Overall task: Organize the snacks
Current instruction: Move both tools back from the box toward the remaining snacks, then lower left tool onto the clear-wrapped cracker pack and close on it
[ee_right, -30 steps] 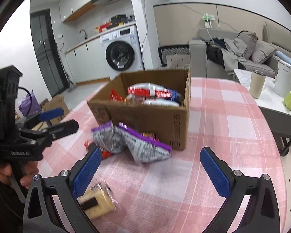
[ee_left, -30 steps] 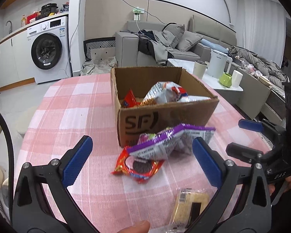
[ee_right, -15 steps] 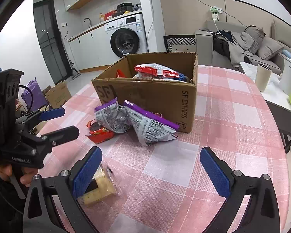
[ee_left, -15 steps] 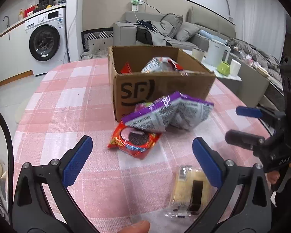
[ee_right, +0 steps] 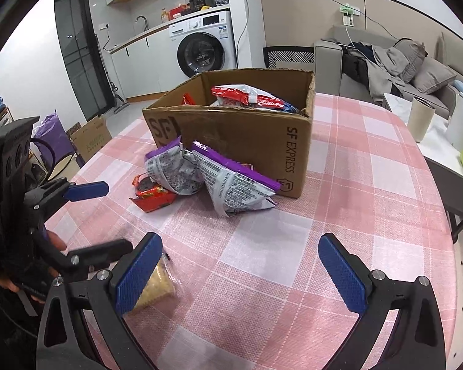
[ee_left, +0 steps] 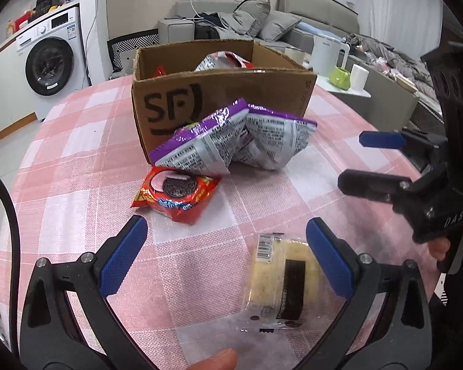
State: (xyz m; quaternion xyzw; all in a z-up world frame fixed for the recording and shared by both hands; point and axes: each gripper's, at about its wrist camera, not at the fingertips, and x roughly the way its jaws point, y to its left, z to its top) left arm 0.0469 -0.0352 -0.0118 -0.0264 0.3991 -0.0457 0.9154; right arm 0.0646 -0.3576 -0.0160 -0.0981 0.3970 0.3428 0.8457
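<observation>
Snacks loose on table before cardboard box: red cookie pack, purple bags, clear-wrapped cake nearest near edge. Pick-up step judged. Left gripper spread wide, empty, right pad beside cake; next: centre, clench, lift. Right gripper released, empty. Right view alone showed box contents, cake mostly hidden.

Grey sofa, white washing machine, pink checked tablecloth.
</observation>
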